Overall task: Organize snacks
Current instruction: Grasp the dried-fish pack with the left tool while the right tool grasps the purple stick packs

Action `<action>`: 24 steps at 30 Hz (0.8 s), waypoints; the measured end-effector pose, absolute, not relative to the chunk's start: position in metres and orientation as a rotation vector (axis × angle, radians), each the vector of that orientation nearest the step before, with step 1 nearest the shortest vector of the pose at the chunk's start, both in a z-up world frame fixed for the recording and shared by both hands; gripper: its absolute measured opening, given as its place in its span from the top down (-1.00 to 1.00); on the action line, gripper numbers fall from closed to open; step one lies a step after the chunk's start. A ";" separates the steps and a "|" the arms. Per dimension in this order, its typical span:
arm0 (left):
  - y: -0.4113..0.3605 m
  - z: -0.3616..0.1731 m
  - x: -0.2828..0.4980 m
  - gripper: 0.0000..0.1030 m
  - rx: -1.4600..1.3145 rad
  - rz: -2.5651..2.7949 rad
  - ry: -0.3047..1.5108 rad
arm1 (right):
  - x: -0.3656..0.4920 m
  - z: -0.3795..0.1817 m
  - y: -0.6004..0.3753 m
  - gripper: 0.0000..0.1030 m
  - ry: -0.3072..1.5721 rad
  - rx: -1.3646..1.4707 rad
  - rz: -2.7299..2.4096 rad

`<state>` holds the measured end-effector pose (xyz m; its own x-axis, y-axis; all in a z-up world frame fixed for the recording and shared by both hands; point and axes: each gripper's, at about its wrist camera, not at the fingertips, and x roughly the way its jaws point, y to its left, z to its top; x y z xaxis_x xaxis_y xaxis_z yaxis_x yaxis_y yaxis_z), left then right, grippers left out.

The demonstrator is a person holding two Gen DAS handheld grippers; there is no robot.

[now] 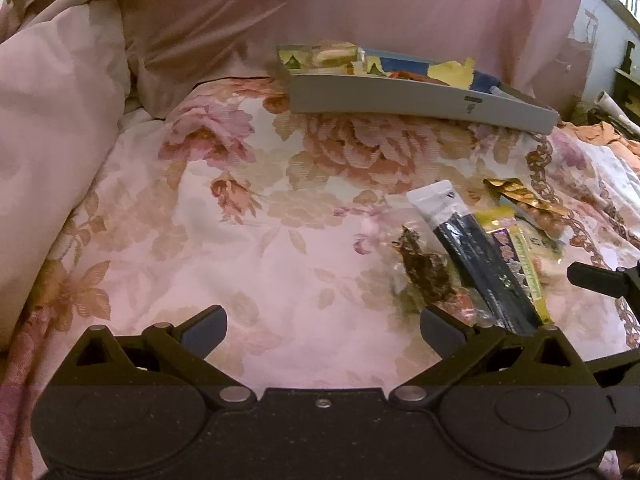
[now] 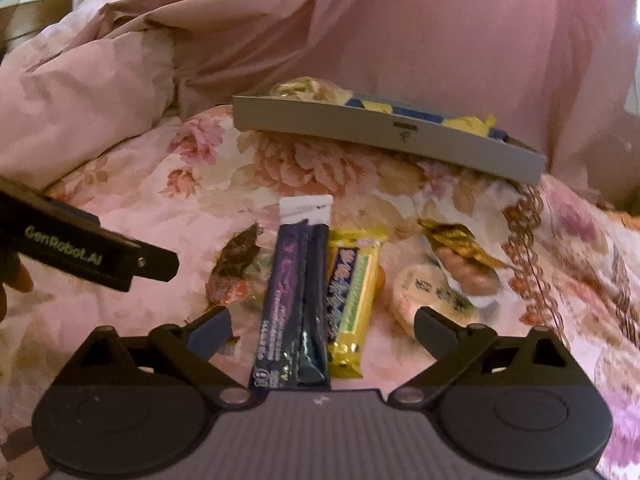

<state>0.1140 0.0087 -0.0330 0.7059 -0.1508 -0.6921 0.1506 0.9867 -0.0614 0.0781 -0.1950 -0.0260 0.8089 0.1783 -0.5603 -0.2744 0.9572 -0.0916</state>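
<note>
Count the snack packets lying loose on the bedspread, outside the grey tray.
5: clear dark-snack wrapper, dark blue stick, yellow bar, round white packet, gold-topped packet. Others may hide underneath.

I'm looking down on a bed covered by a floral bedspread (image 2: 320, 168) in pink and peach. At the far side a shallow grey tray (image 2: 380, 136) rests on it, holding wrappers. Nearer to me a row of snacks lies directly on the cloth: a dark crinkled packet (image 2: 236, 268), a long dark-blue stick pack (image 2: 294, 292) touching a yellow bar (image 2: 354, 300), a round pale pack (image 2: 420, 292), and a gold-topped pack (image 2: 460, 256). A pink quilt (image 2: 80, 92) is bunched up at left.
</note>
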 end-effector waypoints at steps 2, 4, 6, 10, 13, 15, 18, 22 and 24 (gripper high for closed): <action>0.010 -0.034 0.117 -0.99 -0.006 -0.166 0.768 | 0.080 -0.027 -0.191 -0.84 0.574 -0.188 0.260; 0.010 -0.035 0.119 -0.99 -0.005 -0.170 0.764 | 0.083 -0.028 -0.188 -0.77 0.567 -0.200 0.278; 0.010 -0.035 0.122 -0.99 -0.003 -0.172 0.758 | 0.086 -0.029 -0.186 -0.67 0.563 -0.202 0.289; 0.010 -0.035 0.128 -0.99 0.001 -0.195 0.741 | 0.091 -0.030 -0.188 -0.52 0.558 -0.184 0.297; 0.008 -0.034 0.133 -0.99 0.010 -0.221 0.725 | 0.097 -0.031 -0.192 -0.30 0.565 -0.159 0.288; 0.006 -0.033 0.135 -0.99 0.011 -0.240 0.718 | 0.100 -0.032 -0.195 -0.27 0.572 -0.156 0.280; 0.002 -0.035 0.136 -0.99 -0.006 -0.267 0.730 | 0.098 -0.033 -0.190 -0.27 0.557 -0.210 0.269; 0.000 -0.039 0.139 -0.98 -0.078 -0.312 0.777 | 0.094 -0.035 -0.184 -0.20 0.542 -0.271 0.266; -0.002 -0.041 0.141 -0.98 -0.119 -0.316 0.794 | 0.094 -0.035 -0.184 -0.06 0.548 -0.273 0.255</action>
<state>0.1408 -0.0018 -0.0409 0.6569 -0.3226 -0.6814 0.2338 0.9464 -0.2228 0.0941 -0.1842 -0.0354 0.8241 0.1652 -0.5419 -0.3092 0.9327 -0.1859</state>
